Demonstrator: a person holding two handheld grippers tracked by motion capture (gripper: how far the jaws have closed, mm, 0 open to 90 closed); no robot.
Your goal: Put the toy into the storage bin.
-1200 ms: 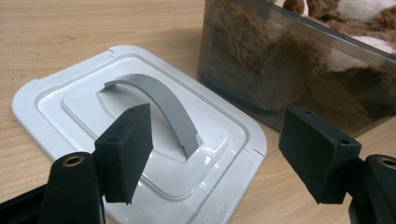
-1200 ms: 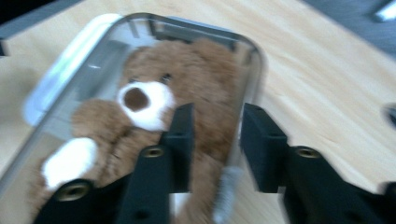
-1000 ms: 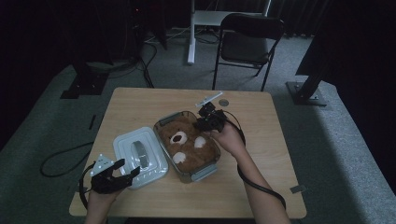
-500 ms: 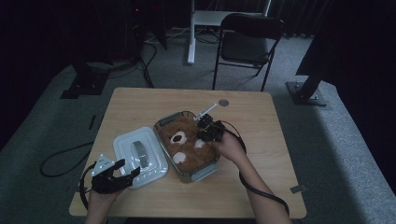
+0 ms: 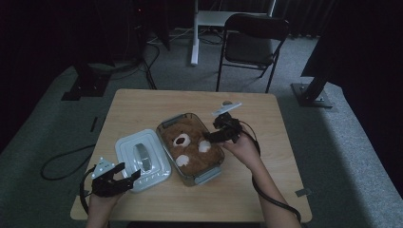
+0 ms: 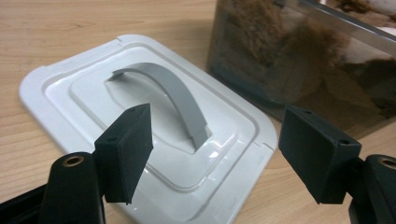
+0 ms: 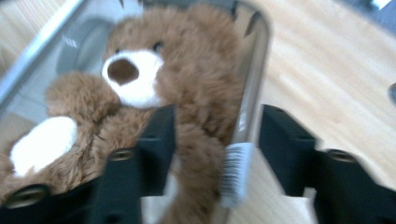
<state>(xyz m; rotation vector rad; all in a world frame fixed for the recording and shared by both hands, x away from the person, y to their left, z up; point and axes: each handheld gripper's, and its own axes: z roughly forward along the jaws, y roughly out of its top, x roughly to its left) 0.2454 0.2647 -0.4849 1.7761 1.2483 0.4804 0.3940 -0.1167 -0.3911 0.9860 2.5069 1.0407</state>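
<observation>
A brown teddy bear point(image 5: 187, 145) lies on its back in a clear plastic bin point(image 5: 209, 173) at the table's middle. My right gripper point(image 5: 211, 135) is at the bin's right rim. In the right gripper view the bear point(image 7: 154, 84) lies ahead, and my right gripper point(image 7: 215, 140) straddles the bin's wall point(image 7: 254, 70): one jaw is in the fur, the other outside. Its jaws have just been opening, with the bear's arm and the wall loosely between them. The white lid point(image 5: 142, 159) with a grey handle lies left of the bin. My left gripper point(image 5: 126, 175) hovers open at its near edge, seen close over the lid point(image 6: 154, 126).
The wooden table point(image 5: 142, 109) has bare space at the back and along its right side. A black folding chair point(image 5: 254, 38) stands on the carpet behind the table. Cables trail from both grippers over the near edge.
My right gripper moved from the bin's far right corner down along its right rim toward me, and its jaws now stand apart. The left gripper and lid have not moved.
</observation>
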